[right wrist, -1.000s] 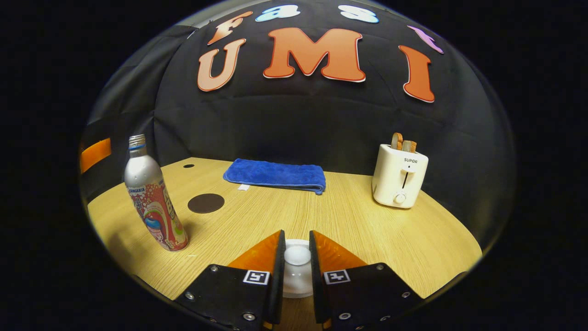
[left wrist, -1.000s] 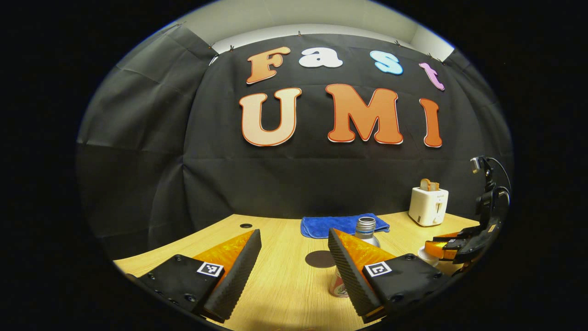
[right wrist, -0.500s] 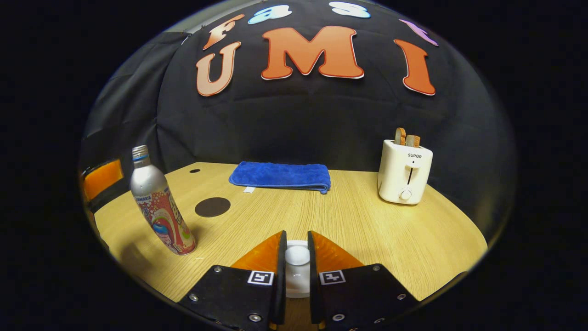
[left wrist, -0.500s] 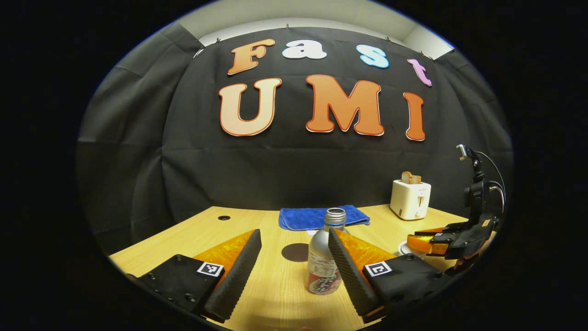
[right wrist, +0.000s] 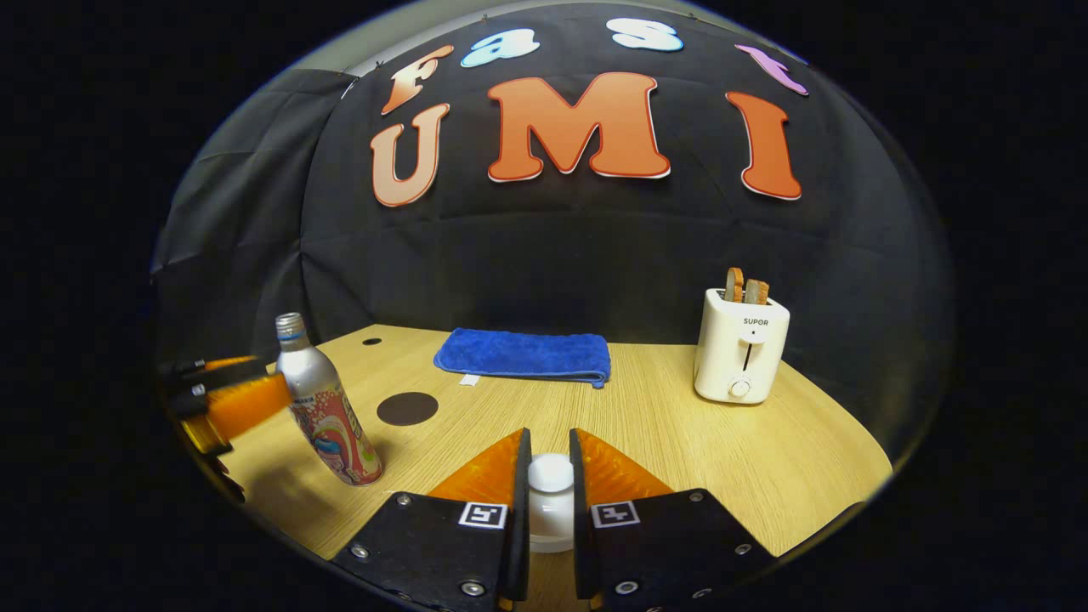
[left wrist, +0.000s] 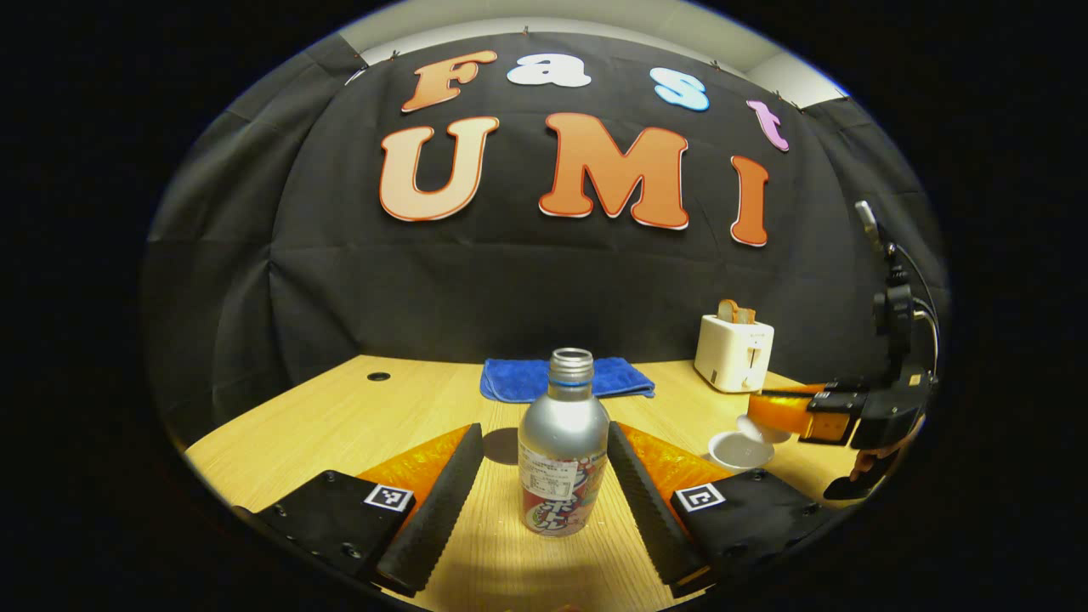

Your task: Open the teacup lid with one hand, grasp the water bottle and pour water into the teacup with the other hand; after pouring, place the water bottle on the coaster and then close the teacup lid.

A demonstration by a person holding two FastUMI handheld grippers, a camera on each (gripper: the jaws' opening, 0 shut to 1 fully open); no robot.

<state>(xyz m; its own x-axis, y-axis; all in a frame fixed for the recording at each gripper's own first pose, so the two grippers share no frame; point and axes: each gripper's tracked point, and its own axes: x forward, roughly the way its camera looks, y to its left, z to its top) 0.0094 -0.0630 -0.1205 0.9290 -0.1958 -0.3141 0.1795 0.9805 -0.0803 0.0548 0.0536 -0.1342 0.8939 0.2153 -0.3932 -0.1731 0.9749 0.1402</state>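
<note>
Two things are changing at this moment. The left gripper (left wrist: 544, 455) is now standing with the water bottle (left wrist: 563, 459) between its wide-open fingers, while half a second ago the bottle was still against the right finger and a second ago it was mostly hidden behind it; neither finger is touching the bottle yet. The right gripper (right wrist: 549, 476) is staying closed on the knob of the teacup lid (right wrist: 551, 497), and in the left gripper view the lid (left wrist: 756, 427) is now hanging tilted above the open teacup (left wrist: 741, 449), where earlier it was sitting low on the cup. So the lid step is looking done, and the cup is ready for water. The bottle is standing upright on the table (right wrist: 680, 425), uncapped, with the dark round coaster (right wrist: 407, 408) just behind it. The next step, as it seems, is closing the left fingers on the bottle's body; an off-centre squeeze could tip the narrow bottle. The blue towel (right wrist: 524, 355) and the toaster (right wrist: 740, 344) are lying well apart at the back.
</note>
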